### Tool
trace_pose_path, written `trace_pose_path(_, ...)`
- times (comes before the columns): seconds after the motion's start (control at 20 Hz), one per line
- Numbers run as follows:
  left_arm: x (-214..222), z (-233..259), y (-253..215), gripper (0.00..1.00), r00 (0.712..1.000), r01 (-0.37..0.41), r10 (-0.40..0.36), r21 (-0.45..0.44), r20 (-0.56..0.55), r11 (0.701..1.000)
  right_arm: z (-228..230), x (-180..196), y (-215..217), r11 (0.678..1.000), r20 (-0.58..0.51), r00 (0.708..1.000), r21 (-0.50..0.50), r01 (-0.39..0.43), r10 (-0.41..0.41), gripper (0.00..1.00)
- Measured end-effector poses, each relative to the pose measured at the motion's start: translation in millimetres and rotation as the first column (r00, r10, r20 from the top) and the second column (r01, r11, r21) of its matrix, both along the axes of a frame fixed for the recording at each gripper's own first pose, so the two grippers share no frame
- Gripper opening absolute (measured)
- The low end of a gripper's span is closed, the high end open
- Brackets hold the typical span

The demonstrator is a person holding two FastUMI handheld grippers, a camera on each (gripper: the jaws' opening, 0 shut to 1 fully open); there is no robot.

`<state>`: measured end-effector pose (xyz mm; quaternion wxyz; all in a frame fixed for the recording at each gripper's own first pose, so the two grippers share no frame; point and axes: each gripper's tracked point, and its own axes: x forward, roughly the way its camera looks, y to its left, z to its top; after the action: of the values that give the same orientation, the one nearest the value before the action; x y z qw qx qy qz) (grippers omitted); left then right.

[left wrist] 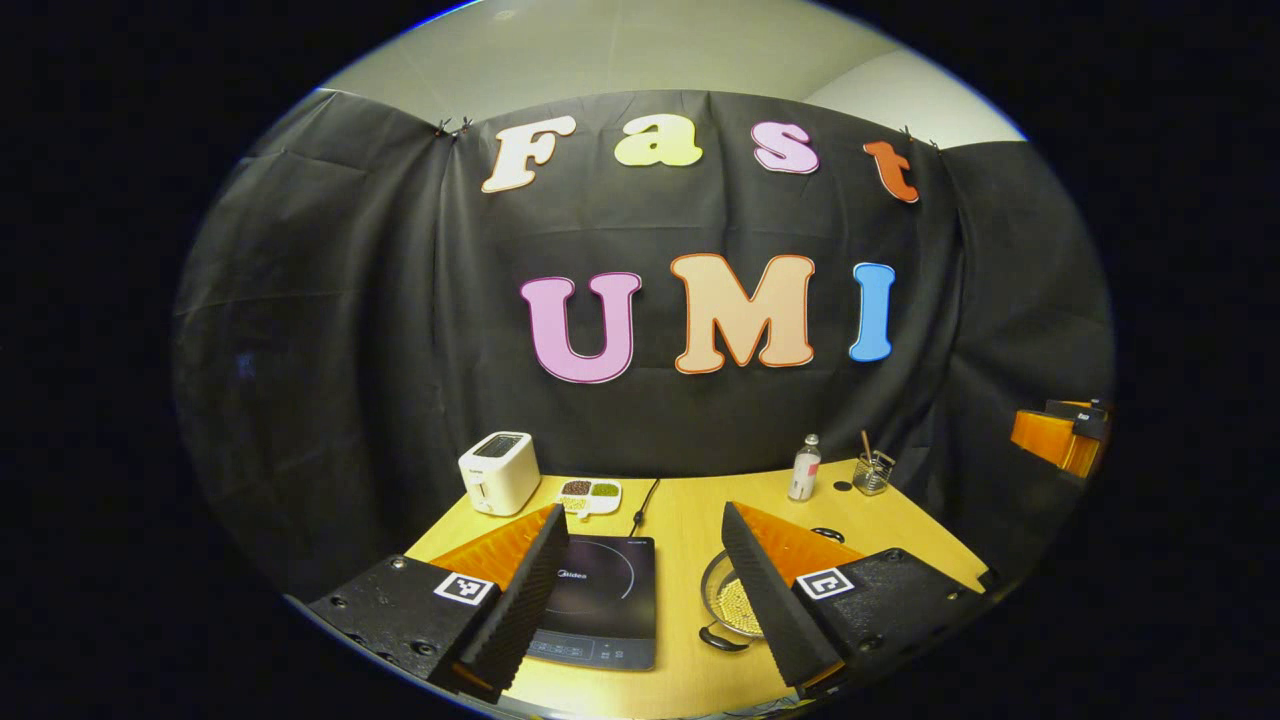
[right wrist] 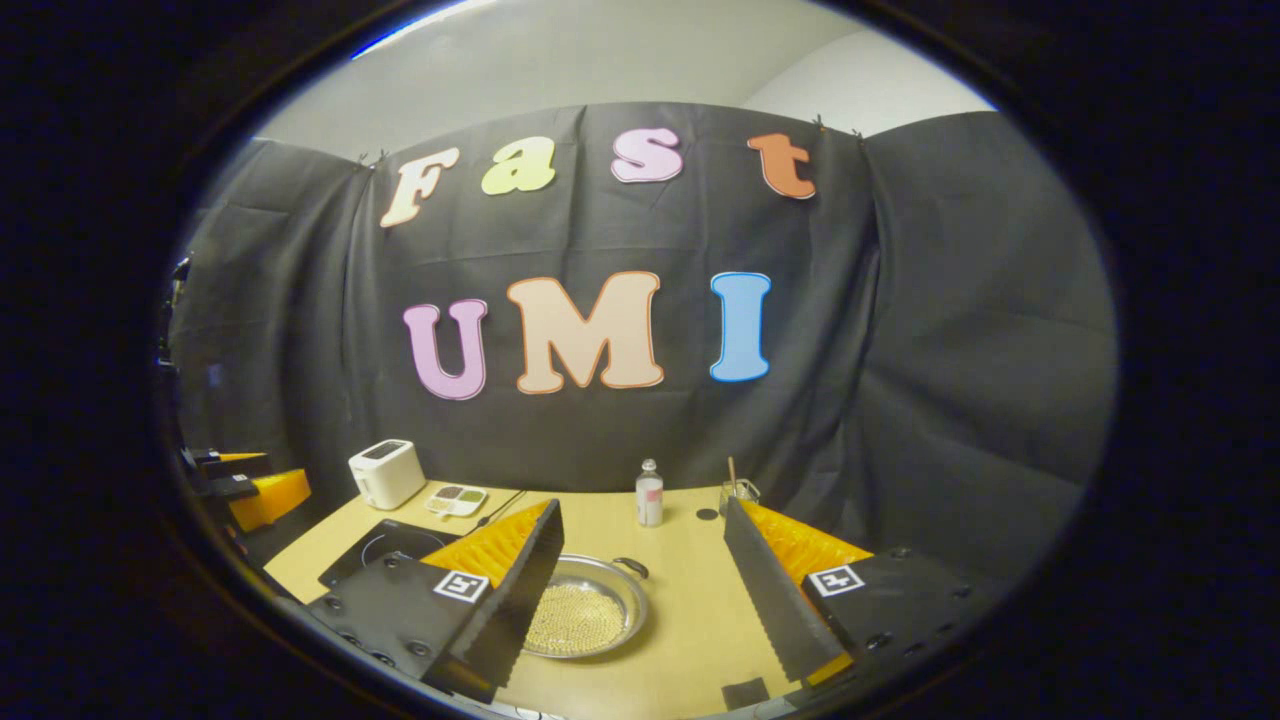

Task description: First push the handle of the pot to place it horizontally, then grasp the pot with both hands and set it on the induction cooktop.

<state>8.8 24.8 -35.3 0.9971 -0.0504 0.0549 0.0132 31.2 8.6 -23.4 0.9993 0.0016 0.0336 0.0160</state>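
Observation:
A shallow metal pot (right wrist: 585, 608) holding small yellowish beads sits on the wooden table (right wrist: 690, 590), right of the black induction cooktop (left wrist: 600, 600). In the right gripper view one black pot handle (right wrist: 632, 567) points to the far right; the pot's left side is hidden behind a finger. The left gripper view has the pot (left wrist: 728, 600) half hidden, its near handle (left wrist: 725, 640) towards me. My left gripper (left wrist: 645, 600) hangs open above the cooktop's right edge. My right gripper (right wrist: 645, 600) is open above the pot's right rim. Neither touches anything.
Along the back of the table stand a white toaster (left wrist: 498, 472), a divided dish of beans (left wrist: 590, 493), a small bottle (right wrist: 650, 493) and a glass cup with sticks (right wrist: 738, 492). The cooktop's cord (left wrist: 645, 495) runs backwards. Black cloth walls enclose the table.

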Motion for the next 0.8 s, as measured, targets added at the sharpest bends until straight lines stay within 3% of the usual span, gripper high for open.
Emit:
trace_pose_path(0.25,0,-5,10,0.94,1.000,-0.006,0.006,0.008,0.000,1.000,1,0,7,1.000,0.003,1.000,-0.013,0.011,-0.011,0.99)
trace_pose_path(0.3,0,-6,13,0.94,1.000,-0.008,0.008,0.013,-0.002,1.000,0,0,10,1.000,0.002,1.000,-0.019,0.011,-0.011,0.85)
trace_pose_path(0.45,0,-9,20,0.94,1.000,-0.009,0.009,0.014,-0.003,1.000,1,-3,17,1.000,0.003,1.000,-0.025,0.012,-0.012,0.80)
trace_pose_path(0.55,-1,-11,25,0.94,1.000,-0.014,0.014,0.011,-0.004,1.000,0,-3,21,1.000,0.003,1.000,-0.022,0.017,-0.017,0.65)
trace_pose_path(0.7,-4,-15,31,0.94,1.000,-0.020,0.020,0.006,-0.005,1.000,1,-6,25,1.000,0.005,1.000,-0.002,0.023,-0.023,0.33)
trace_pose_path(0.8,-5,-17,34,0.94,1.000,-0.024,0.024,-0.003,-0.005,1.000,-1,-6,29,1.000,-0.003,1.000,0.010,0.023,-0.023,0.24)
